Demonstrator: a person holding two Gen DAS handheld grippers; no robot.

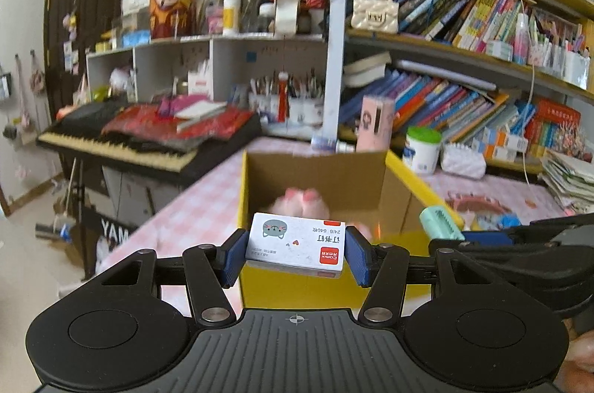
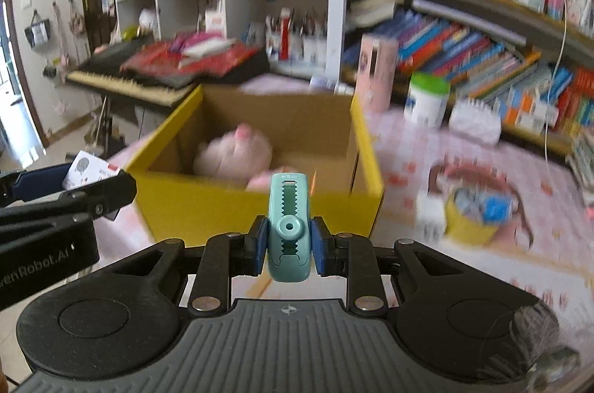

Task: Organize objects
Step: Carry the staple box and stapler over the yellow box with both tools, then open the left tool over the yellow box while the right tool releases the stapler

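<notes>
The bench [image 2: 427, 148] under its pink checked cloth is the biggest thing I have to work over, and on it stands one yellow cardboard box [image 2: 237, 203], open at the top, with a pink plush toy [image 2: 230, 155] already lying inside; I count one plush for certain, though the blur may be hiding a second pink lump beside it. To the right of the box sits one small yellow tub [image 2: 471, 211] of odds and ends.

My left claw [image 1: 295, 250] is pinching one white staple box [image 1: 297, 244] across its short sides, held level just short of the yellow box's near wall. My right claw [image 2: 287, 241] is pressed onto one mint-green eraser case [image 2: 289, 226], gripped low on its body and standing upright, also just before the near wall.

I judge the step in hand to be carrying both items over the rim. To do it well, I would lift each clear of the near wall, move forward until it hangs above the open floor beside the plush, lower it, and only then spread the claws.
</notes>
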